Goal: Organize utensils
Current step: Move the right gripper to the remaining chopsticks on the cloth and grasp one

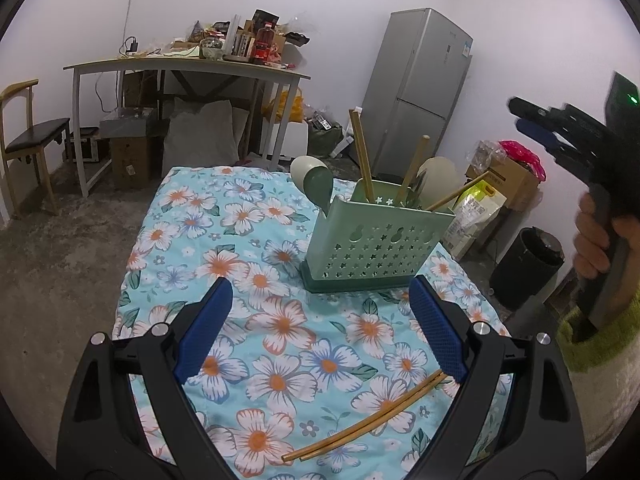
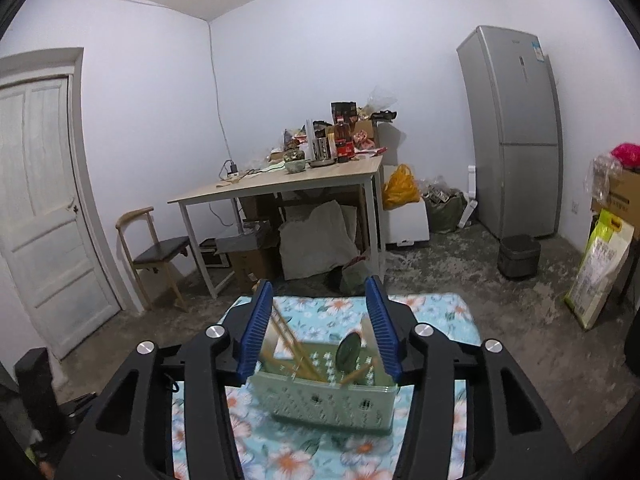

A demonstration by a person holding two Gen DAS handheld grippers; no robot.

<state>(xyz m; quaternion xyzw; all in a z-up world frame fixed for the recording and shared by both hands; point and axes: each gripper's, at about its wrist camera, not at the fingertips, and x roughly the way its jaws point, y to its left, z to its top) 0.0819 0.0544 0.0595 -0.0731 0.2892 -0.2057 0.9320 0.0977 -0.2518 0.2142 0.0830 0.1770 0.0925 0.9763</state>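
Observation:
A green perforated utensil holder stands upright on the floral cloth, with wooden chopsticks and green and cream spoons sticking out of it. A loose pair of chopsticks lies on the cloth close by the right finger of my left gripper, which is open wide and holds nothing. My right gripper is held in a hand up at the right, above and beside the holder. In the right wrist view this gripper is open, nothing between its pads, with the holder below it.
A cluttered desk and a chair stand behind the cloth-covered surface. A grey fridge, cardboard boxes, a rice bag and a black bin line the right side. A white door is at the left.

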